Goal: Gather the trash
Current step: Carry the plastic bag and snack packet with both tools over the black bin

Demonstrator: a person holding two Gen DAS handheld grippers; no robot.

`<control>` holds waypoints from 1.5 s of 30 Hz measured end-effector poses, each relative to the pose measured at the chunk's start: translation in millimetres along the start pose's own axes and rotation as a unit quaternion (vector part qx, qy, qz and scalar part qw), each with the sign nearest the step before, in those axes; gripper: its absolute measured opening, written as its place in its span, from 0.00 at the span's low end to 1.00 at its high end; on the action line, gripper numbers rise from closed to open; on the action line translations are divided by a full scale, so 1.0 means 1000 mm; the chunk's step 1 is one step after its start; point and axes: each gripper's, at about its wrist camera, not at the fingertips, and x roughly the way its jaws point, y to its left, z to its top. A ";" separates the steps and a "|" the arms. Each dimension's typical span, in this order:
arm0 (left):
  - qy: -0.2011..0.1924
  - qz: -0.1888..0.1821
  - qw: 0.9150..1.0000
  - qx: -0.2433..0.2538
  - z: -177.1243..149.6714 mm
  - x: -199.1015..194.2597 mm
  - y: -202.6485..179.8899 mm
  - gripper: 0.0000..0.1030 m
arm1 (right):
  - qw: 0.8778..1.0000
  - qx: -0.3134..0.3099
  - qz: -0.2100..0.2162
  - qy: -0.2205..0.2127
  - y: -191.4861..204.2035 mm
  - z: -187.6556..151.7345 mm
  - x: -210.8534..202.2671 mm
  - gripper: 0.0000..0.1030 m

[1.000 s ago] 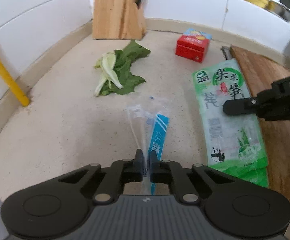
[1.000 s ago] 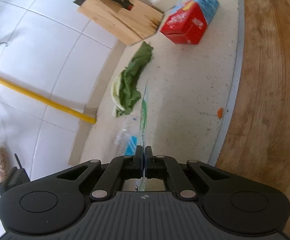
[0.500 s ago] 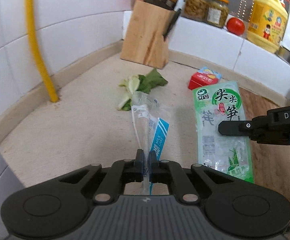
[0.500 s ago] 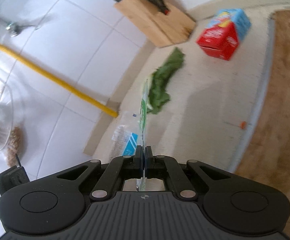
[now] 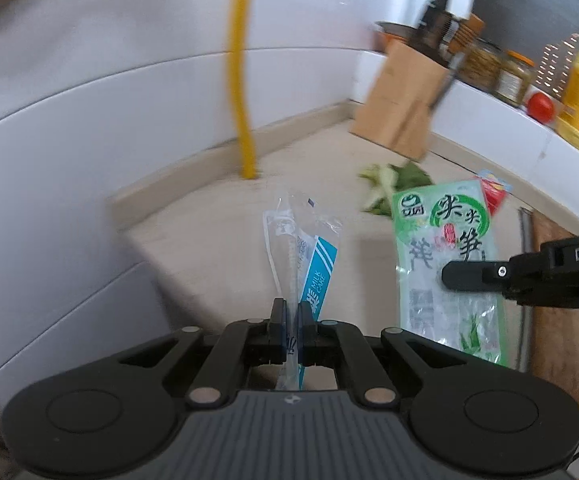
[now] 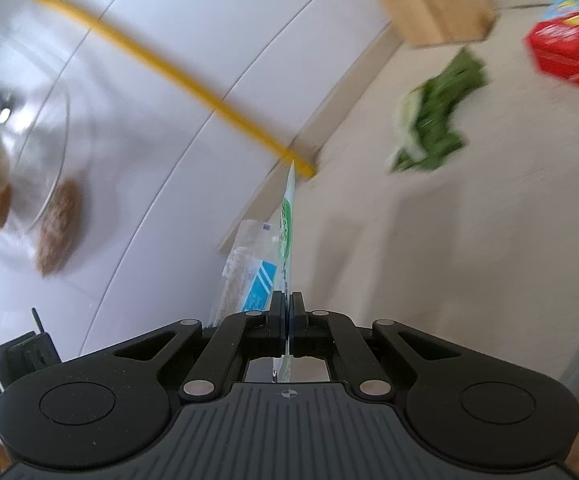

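Trash items are two: a clear milk cake wrapper [image 5: 305,256] with a blue stripe and a green bamboo shoot packet [image 5: 445,256].

Left wrist view: the left gripper [image 5: 292,320] has its jaws pressed together on the lower end of the milk cake wrapper, which stands up towards 12 o'clock, clear of the beige countertop [image 5: 217,248]. At 3 o'clock the right gripper [image 5: 455,276] comes in from the frame edge, pinching the green bamboo shoot packet, which hangs flat-on to the camera. Leafy vegetable scraps [image 5: 393,184] lie on the countertop at 1 o'clock, just below a wooden knife block [image 5: 401,108]. A yellow pipe [image 5: 241,80] runs up the tiled wall at 12 o'clock.

Right wrist view: the right gripper's jaws are closed on the packet [image 6: 287,224], seen edge-on and rising towards 12 o'clock. The wrapper [image 6: 249,276] shows just beside it at 11 o'clock. Vegetable scraps [image 6: 433,120] and a red carton [image 6: 565,52] lie on the countertop at 2 o'clock, blurred.
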 end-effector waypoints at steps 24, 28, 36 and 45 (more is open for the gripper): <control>0.024 0.125 0.984 -0.123 -0.076 -0.045 0.123 0.01 | 0.985 -0.102 0.022 0.140 0.103 -0.064 0.136 0.03; 0.040 0.134 0.981 -0.135 -0.083 -0.032 0.131 0.01 | 0.981 -0.120 0.002 0.155 0.110 -0.070 0.157 0.03; 0.073 0.144 0.976 -0.147 -0.090 -0.005 0.143 0.02 | 0.971 -0.147 -0.033 0.187 0.111 -0.084 0.196 0.03; 0.107 0.151 0.969 -0.162 -0.090 0.023 0.156 0.02 | 0.959 -0.174 -0.071 0.210 0.112 -0.099 0.235 0.03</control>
